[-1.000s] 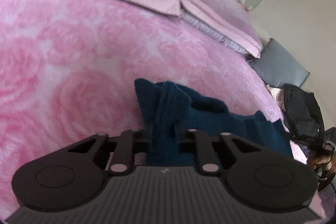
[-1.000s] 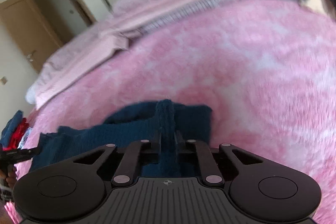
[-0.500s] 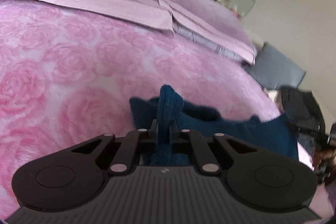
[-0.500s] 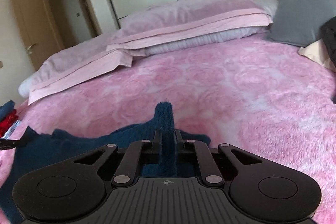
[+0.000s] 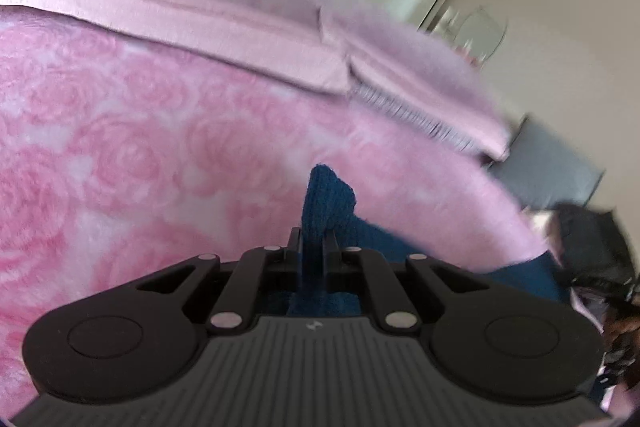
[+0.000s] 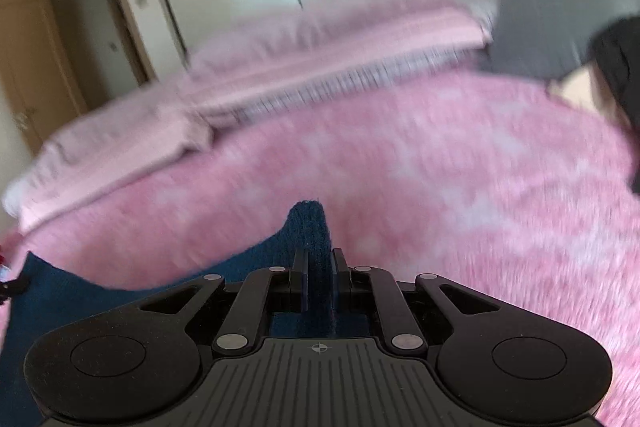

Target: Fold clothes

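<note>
- No words, numbers or brand names can be read in either view.
- The left gripper (image 5: 311, 247) bears only a small pale lightning-like mark on its ribbed body, just behind the clamped fingers.
- The right gripper (image 6: 320, 263) bears only a small crosshair mark in a circle at the same spot, just behind its fingers.
</note>
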A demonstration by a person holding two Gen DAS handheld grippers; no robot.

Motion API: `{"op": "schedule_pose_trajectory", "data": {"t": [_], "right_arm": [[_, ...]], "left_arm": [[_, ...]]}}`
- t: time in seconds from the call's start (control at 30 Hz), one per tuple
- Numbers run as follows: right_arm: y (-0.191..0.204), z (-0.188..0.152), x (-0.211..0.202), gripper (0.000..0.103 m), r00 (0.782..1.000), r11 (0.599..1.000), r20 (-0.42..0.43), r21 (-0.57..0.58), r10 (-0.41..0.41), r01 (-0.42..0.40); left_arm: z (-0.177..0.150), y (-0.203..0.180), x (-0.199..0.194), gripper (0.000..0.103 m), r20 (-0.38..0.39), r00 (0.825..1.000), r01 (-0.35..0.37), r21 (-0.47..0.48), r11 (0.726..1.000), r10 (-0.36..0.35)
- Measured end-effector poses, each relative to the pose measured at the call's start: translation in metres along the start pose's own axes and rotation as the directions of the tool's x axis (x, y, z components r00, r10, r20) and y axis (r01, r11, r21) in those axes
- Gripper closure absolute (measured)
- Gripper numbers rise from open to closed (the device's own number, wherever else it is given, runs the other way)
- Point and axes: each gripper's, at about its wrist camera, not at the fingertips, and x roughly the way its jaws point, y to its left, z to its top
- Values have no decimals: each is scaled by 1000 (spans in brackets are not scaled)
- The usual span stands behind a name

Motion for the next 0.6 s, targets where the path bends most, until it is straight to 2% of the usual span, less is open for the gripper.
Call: {"op": "schedule_pose_trajectory", "data": {"t": [0.1,0.17,0.23,0.27,0.3,0.4,0.43,0.5,0.53,0.6], "right_arm": [[-4,-12,23,94,991,999,-122,-6,-46,45],[-3,-14,18,92,989,997,-132,0,-70,71],[9,-11,6,49,979,986,-118,-42,-165,161],[19,-9,-2,46,974,975,-76,-81,-213,207],[30,-7,-10,45,965,960,-30,-118,-259,254],[69,-9,-24,46,982,957,36,-223,-183,186],[82,-10,-21,46,991,957,13,-257,-132,131],[106,-18,-11,46,995,940,-22,-329,-101,88],[115,-24,-2,46,993,922,-32,-374,-117,97],[124,-37,20,46,985,892,-41,-433,-166,132]], "left_arm": [[-9,3,13,92,-55,997,-53,10,999,53],[-9,1,8,85,-50,995,-91,16,996,92],[-5,-8,-4,85,-10,986,-166,34,985,167],[-2,-13,-11,85,10,981,-195,42,980,194],[0,-21,-17,85,26,981,-191,53,980,190],[-2,-58,-15,87,-5,997,-77,140,987,79],[-5,-71,-12,89,-20,999,-46,178,983,51],[-14,-97,4,90,-35,998,-33,286,958,44],[-18,-106,12,90,-43,998,-31,325,945,48],[-22,-105,27,90,-58,995,-56,339,939,80]]}}
